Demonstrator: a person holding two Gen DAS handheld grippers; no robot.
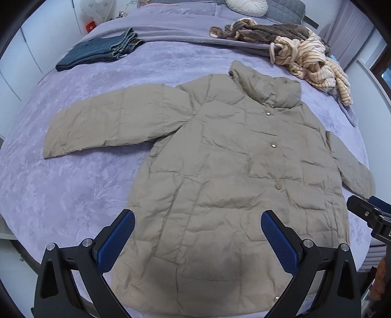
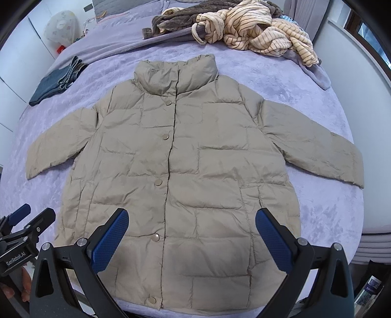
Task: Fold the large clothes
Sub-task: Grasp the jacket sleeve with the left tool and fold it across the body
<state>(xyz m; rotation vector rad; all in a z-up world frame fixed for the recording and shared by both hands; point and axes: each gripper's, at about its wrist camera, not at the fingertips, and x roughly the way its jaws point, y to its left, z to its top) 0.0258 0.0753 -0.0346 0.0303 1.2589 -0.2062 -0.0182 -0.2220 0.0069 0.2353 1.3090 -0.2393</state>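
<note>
A beige quilted puffer jacket (image 1: 232,166) (image 2: 176,166) lies flat and face up on a lilac bed cover, buttoned, collar at the far end, both sleeves spread sideways. My left gripper (image 1: 198,220) hovers open above the jacket's lower left part, nothing between its blue pads. My right gripper (image 2: 191,217) hovers open above the lower hem area, also holding nothing. The left gripper (image 2: 27,220) also shows at the left edge of the right wrist view, and the right gripper (image 1: 369,210) at the right edge of the left wrist view.
Folded blue jeans (image 1: 97,50) (image 2: 56,80) lie at the far left of the bed (image 1: 61,183). A heap of striped cream and brown clothes (image 1: 300,51) (image 2: 244,29) sits at the far right. A round pillow (image 1: 246,6) lies at the head.
</note>
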